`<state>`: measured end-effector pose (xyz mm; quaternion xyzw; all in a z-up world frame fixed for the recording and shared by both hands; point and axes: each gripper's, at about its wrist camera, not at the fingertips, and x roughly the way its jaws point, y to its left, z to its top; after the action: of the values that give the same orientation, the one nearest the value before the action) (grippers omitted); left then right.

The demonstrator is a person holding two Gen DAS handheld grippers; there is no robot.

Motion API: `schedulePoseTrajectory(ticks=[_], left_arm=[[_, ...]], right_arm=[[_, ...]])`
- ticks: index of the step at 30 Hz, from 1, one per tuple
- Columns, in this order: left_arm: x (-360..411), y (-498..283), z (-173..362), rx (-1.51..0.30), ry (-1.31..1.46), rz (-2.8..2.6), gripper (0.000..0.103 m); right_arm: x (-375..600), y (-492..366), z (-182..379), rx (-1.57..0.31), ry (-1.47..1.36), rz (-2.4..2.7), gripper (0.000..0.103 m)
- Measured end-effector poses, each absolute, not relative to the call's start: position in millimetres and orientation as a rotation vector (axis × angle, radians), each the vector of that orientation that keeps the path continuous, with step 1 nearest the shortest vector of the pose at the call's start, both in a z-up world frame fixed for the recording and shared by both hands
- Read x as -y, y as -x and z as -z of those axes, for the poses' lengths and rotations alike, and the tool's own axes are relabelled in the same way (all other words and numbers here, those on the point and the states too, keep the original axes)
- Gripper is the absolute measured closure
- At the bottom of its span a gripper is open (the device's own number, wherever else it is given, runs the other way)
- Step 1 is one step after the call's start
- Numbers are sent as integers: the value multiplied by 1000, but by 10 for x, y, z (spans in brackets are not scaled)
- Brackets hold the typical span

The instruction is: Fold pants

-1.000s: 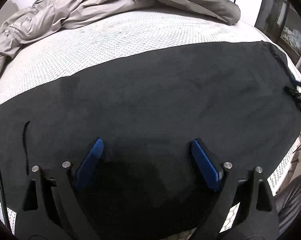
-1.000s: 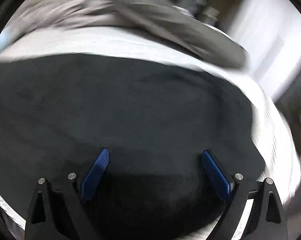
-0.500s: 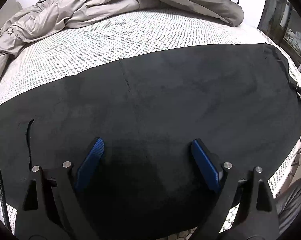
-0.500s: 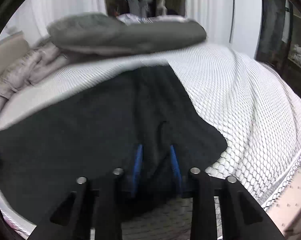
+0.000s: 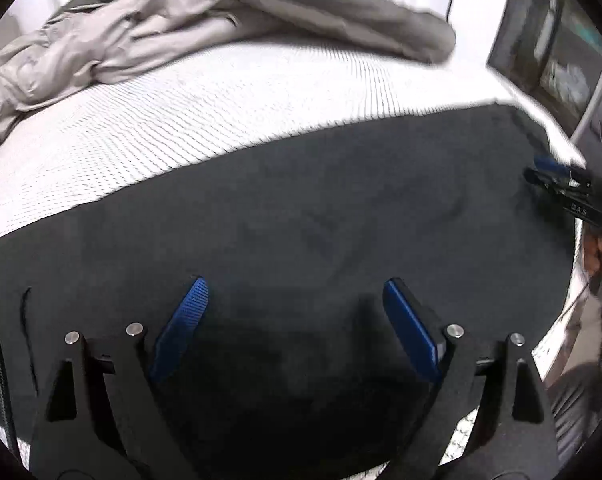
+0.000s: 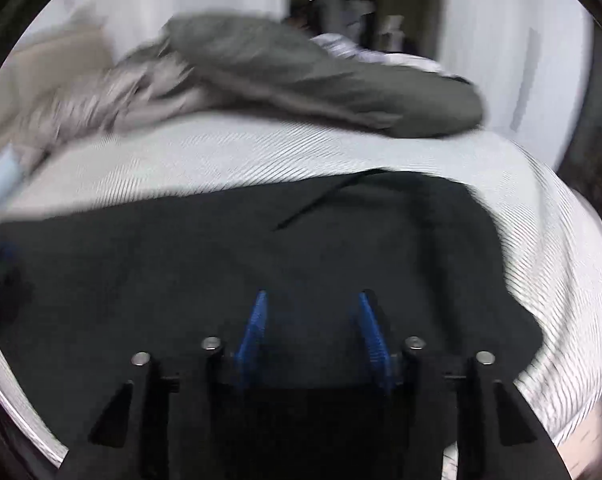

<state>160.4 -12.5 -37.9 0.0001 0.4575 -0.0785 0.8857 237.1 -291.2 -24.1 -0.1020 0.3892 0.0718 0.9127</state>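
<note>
Spread flat across a white textured mattress (image 5: 229, 120), dark pants (image 5: 301, 216) fill the left wrist view, lying between a heap of grey bedding (image 5: 149, 40) at the far side and the near edge. The left gripper (image 5: 297, 320) hovers over the cloth with jaws wide apart and nothing between the blue pads (image 5: 181, 328). At the right edge of this view the other tool's blue tip sits at the fabric's border.

Seen from the right wrist, the pants (image 6: 261, 256) run leftward from a rumpled end, where a drawstring (image 6: 321, 200) trails. The right gripper (image 6: 311, 324) has just been opening; its jaws stand about half apart, released, above the fabric with no fold visibly pinched, though blur limits certainty.

Judged from its drape, the garment is soft, light and limp. It will likely sag unless taken at two edge points, such as waistband and hem.
</note>
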Motion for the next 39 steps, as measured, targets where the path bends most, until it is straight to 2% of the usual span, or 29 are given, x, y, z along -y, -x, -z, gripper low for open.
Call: schedulePoseTrajectory(ticks=[5, 11, 15, 17, 21, 25, 27, 30, 35, 39], left_arm=[[-16, -1659, 480, -1006, 2, 93, 15], [-363, -1540, 497, -1001, 48, 16, 14], [-361, -1510, 367, -986, 64, 29, 14], [-297, -1556, 247, -947, 53, 40, 14], [-116, -1866, 91, -937, 5, 92, 14], [-35, -2169, 395, -1027, -19, 119, 14], [-16, -2210, 585, -1069, -47, 121, 11], [-86, -2166, 579, -1041, -21, 128, 9], [-171, -2117, 581, -1032, 7, 116, 9], [-149, -2062, 528, -1042, -12, 88, 12]], right_arm=[[2975, -2685, 571, -834, 259, -68, 31], [3214, -2713, 499, -833, 242, 142, 31], [2736, -2758, 386, -850, 263, -2, 30], [2372, -2743, 299, -833, 329, -98, 21], [1766, -2924, 330, -868, 386, -250, 19], [1460, -3108, 672, -944, 459, -285, 18], [1506, -3136, 696, -932, 435, -301, 16], [1786, -3245, 623, -910, 432, -184, 14], [2757, -3361, 649, -918, 303, 158, 5], [2888, -3382, 581, -924, 205, 147, 6]])
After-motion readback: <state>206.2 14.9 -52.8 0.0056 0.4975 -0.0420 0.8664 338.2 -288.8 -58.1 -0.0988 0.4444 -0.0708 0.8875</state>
